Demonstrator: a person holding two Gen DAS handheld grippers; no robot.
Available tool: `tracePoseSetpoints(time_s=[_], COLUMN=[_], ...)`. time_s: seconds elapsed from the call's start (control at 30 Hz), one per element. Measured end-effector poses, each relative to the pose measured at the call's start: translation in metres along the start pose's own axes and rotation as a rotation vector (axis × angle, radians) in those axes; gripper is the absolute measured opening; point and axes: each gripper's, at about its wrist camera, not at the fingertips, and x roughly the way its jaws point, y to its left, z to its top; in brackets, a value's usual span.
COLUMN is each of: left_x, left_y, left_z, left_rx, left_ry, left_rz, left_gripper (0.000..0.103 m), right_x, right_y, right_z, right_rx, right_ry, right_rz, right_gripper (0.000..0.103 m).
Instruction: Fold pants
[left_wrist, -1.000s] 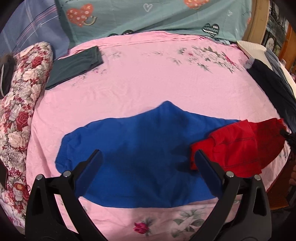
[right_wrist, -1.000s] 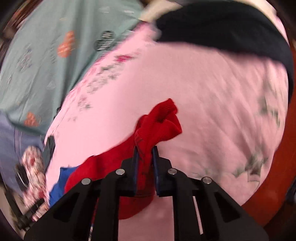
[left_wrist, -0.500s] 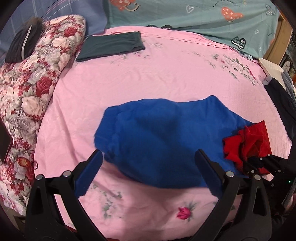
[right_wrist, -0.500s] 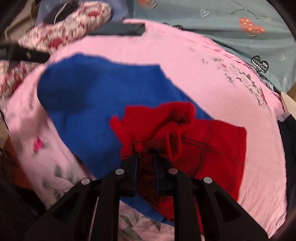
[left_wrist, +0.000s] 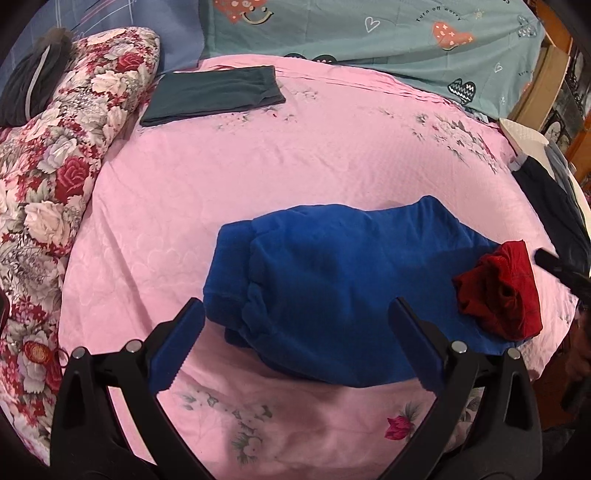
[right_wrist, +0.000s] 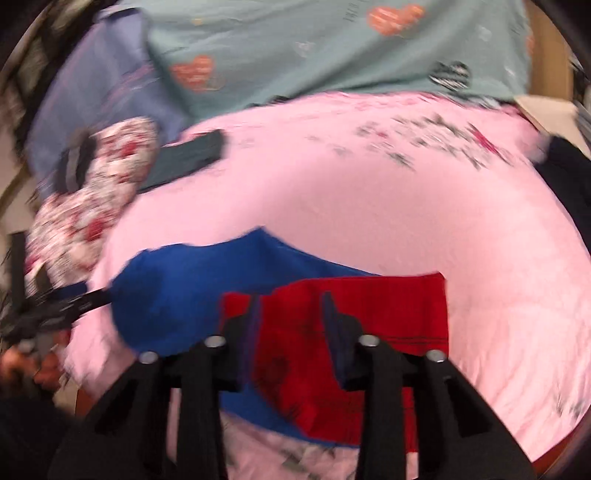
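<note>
Blue pants lie crumpled on the pink bedsheet, with a red garment bunched on their right end. My left gripper is open and empty, hovering just short of the pants' near edge. In the right wrist view the red garment lies flat over the blue pants. My right gripper is open above the red garment, holding nothing. The view is motion blurred.
A folded dark green garment lies at the far left of the bed. A floral quilt runs along the left edge. A teal heart-print pillow is at the head. Dark clothes are piled at the right edge.
My right gripper has opened and let go of the red garment, which now lies on the blue pants. The left gripper has drawn back and swung; the blue pants are more bunched.
</note>
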Motion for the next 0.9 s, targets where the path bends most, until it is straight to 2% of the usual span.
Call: tracePoseSetpoints(time_s=[0.03,0.07,0.13,0.2,0.27,0.3,0.4,0.57,0.73,0.83,0.9], left_x=[0.002,0.002,0.005,0.007,0.005,0.003,0.001,0.001,-0.007,-0.009,-0.010], left_y=[0.002,0.002,0.004,0.006,0.013,0.020,0.052,0.113,0.148,0.160,0.166], left_z=[0.001,0.002,0.002,0.002,0.004,0.006,0.012,0.024,0.029,0.028,0.025], left_rx=[0.002,0.005,0.012,0.027,0.036,0.034,-0.019,-0.144,-0.215,-0.266,-0.295], left_ry=[0.004,0.005,0.007,0.015,0.004,-0.007,-0.018,-0.014,-0.044,-0.048,-0.049], left_rz=[-0.011,-0.019,-0.029,-0.029,-0.010,0.001,0.035,0.059,0.089,0.094,0.080], left_gripper=[0.101,0.101,0.101,0.101,0.101,0.101,0.101,0.101,0.101,0.101,0.101], right_x=[0.017,0.034,0.074,0.079,0.067,0.058,0.026,0.032,0.057,0.077,0.090], right_y=[-0.002,0.001,0.017,0.032,0.040,0.042,0.060,0.130,0.219,0.262,0.273], right_z=[-0.004,-0.010,-0.030,-0.040,-0.030,-0.027,-0.017,-0.015,-0.025,-0.029,-0.035], right_rx=[0.036,0.041,-0.053,-0.162,-0.152,-0.127,-0.111,-0.319,-0.536,-0.637,-0.663], right_ry=[0.023,0.061,0.178,0.132,0.155,0.146,0.051,0.060,0.099,0.116,0.132], right_rz=[-0.024,-0.028,-0.086,-0.170,-0.228,-0.220,-0.132,0.030,0.180,0.199,0.197], right_gripper=[0.022,0.022,0.021,0.020,0.025,0.026,0.051,0.053,0.054,0.054,0.054])
